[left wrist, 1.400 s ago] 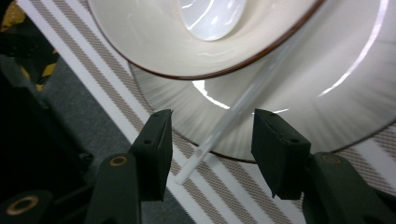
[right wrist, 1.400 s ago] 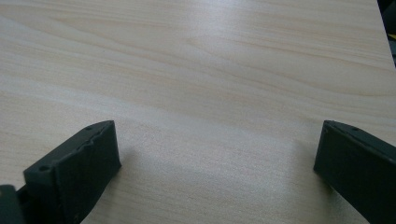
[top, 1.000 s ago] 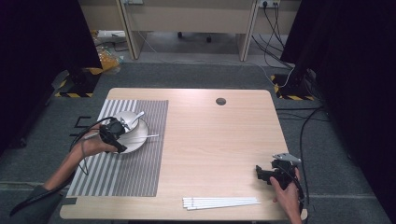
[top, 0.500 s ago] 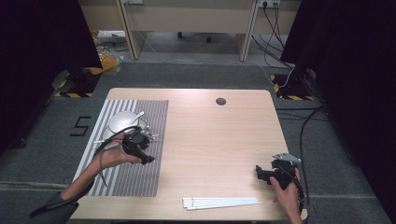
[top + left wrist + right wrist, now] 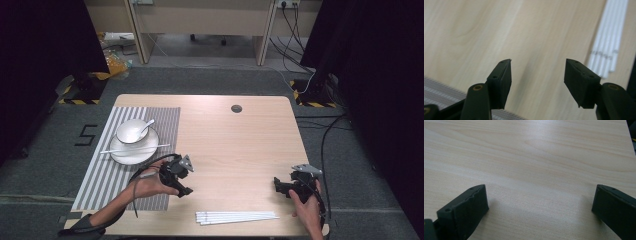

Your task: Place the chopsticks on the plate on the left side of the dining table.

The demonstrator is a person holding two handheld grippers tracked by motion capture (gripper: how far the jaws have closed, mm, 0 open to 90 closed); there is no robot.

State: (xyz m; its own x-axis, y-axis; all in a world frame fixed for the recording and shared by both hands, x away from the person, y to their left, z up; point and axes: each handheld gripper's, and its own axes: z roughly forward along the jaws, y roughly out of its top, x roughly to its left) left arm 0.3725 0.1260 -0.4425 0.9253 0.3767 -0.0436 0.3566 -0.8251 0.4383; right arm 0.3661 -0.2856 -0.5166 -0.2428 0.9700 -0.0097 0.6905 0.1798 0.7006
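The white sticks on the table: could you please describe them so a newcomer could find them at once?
Start at the wooden table and go to its near edge. The white sticks lie there in a flat bundle on bare wood, apart from the striped mat, unlike the single stick across the plate.

- Floor (image 5: 60, 150), left of the table: a black mark reading as the digit "5" (image 5: 87, 135) is showing on the grey carpet.
- White sticks (image 5: 607, 47), left gripper view: small dark printing is sitting near their ends, too blurred to read.
- No other text, label or brand is showing legibly.
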